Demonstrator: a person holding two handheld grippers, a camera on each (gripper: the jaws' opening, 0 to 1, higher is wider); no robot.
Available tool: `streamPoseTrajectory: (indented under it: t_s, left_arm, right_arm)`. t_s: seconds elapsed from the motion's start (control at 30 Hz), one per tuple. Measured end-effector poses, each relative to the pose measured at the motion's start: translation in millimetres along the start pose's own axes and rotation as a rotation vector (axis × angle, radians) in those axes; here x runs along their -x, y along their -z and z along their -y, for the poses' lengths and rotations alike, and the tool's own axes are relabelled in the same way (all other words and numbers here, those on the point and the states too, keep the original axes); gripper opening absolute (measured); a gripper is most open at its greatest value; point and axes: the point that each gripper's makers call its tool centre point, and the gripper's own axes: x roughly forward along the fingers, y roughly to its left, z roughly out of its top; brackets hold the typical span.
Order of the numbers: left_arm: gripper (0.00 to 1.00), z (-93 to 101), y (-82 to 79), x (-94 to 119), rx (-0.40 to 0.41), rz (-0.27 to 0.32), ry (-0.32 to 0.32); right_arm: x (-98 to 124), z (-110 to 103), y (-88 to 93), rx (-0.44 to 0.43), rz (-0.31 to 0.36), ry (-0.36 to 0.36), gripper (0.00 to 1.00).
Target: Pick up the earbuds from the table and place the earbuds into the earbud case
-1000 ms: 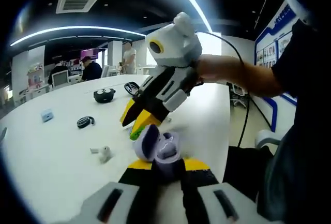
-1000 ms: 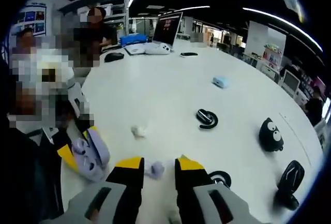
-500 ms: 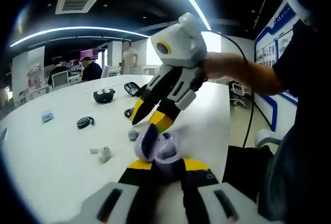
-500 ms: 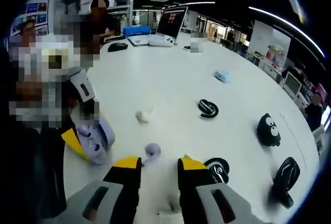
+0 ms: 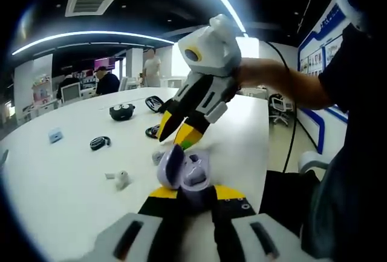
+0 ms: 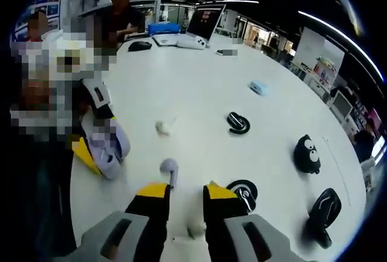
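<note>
Right now the lilac earbud case [image 5: 184, 174], lid up, is sitting clamped in the left gripper [image 5: 195, 194] just above the bench [image 5: 54, 177]. One lilac earbud [image 6: 169, 166] is lying on the bench just ahead of the right gripper [image 6: 184, 190], whose jaws are standing apart and grasping nothing. A white earbud [image 6: 162, 127] is resting farther out.

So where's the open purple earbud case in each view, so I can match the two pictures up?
Left gripper view: the earbud case sits low centre, lid up, clamped in the left tool.
Right gripper view: the case is at mid left, again in that tool's yellow tips.
Shared landmark: the white earbud lying on the table beyond the case.
</note>
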Motion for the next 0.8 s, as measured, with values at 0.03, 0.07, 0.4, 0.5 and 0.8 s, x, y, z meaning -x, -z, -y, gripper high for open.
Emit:
streamPoseTrajectory:
  t_s: [0.03,0.07,0.4,0.5,0.8]
  left_arm:
    - [0.2,0.1,0.2,0,0.001,0.001,0.0]
    - [0.2,0.2,0.2,1,0.002,0.002,0.001]
    - [0.2,2.0,1.1,2,0.006,0.012,-0.007]
    - [0.2,2.7,1.3,3,0.003,0.012,-0.01]
    - [0.21,2.6,1.7,3,-0.005,0.015,-0.013]
  right_arm:
    - [2,1,-0.6,0.01,-0.005,0.008,0.2]
    - [3,3,-0.8,0.023,-0.014,0.016,0.2]
    - [5,-16,-19.7,0.134,-0.087,-0.063,0.18]
    - [-2,-22,-21.6,0.161,-0.116,-0.076,0.18]
    - [-18,-24,-18.2,0.189,-0.202,-0.084,0.17]
